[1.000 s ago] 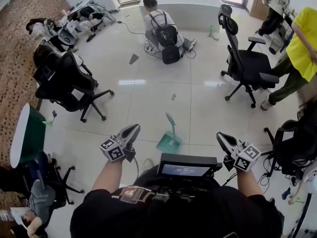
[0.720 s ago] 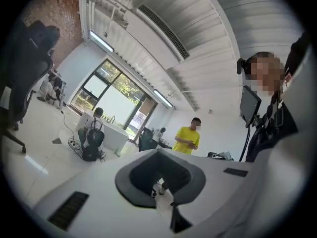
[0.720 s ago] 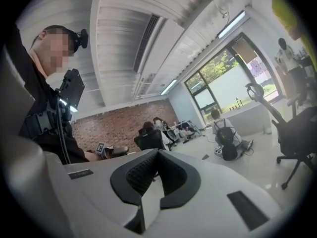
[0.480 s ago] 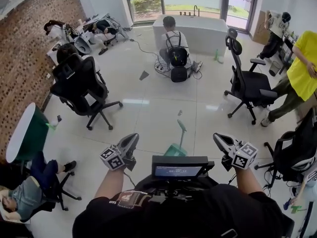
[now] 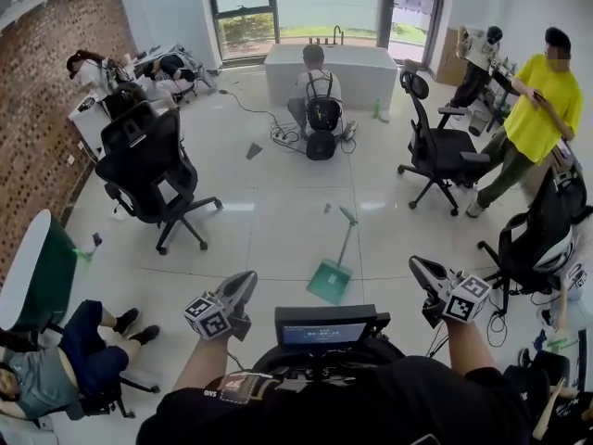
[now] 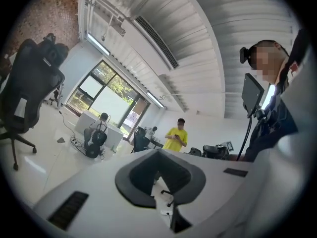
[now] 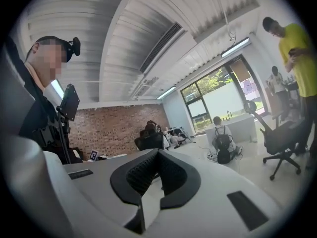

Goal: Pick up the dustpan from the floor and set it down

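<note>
Item: green dustpan point(image 5: 328, 279), on the tiled floor point(image 5: 278, 221) ahead, between the two grippers and well apart from each; its long handle point(image 5: 344, 237) slants upward
Left gripper point(image 5: 243, 284): jaws pressed together, empty
Right gripper point(image 5: 419, 268): jaws together, empty
Risks, as judged: closed jaws would knock the handle aside; the pan may skate on glossy tile; a pinch high on the handle lets the pan swing

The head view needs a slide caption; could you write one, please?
Green dustpan on the floor, beyond the shut left gripper and right gripper.
</note>
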{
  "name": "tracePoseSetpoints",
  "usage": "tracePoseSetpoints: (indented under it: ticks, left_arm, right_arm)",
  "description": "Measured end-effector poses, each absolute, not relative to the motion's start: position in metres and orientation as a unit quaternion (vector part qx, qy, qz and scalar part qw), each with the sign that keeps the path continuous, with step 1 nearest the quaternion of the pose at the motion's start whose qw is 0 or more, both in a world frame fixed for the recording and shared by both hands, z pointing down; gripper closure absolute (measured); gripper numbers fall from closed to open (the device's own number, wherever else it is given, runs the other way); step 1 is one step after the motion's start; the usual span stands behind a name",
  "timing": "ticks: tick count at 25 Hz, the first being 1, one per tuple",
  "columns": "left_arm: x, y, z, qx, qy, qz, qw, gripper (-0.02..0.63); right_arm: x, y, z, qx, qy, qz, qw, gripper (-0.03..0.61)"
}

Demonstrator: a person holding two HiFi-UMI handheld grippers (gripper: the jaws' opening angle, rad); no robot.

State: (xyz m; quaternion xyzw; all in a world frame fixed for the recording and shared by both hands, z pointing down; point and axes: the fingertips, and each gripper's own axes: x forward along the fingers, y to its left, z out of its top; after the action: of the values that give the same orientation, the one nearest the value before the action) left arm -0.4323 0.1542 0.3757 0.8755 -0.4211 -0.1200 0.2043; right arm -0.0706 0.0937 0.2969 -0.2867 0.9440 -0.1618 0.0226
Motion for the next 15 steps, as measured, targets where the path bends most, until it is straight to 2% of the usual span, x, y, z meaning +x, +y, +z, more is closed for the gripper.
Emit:
tracePoseSetpoints:
  ticks: [7,11,15]
  left_arm:
    - [-0.395,0.25,0.364,0.888,-0.38,-0.144,0.218,0.603]
    - [-0.328,0.303,0.371,0.896,-0.369,-0.137,0.205,0.603]
    - [-0.232,0.363,0.368,0.895,-0.376,-0.145,0.193,0.603]
  right_arm:
    - [-0.028,0.224,0.287,-0.333,0.929,-0.16,0.015,0.568]
    - [0.034,0.292,0.293,-0.336,0.931,-0.141,0.016,0.568]
    - [0.125,0.369,0.307,-0.323,0.938,-0.126,0.018,0.569]
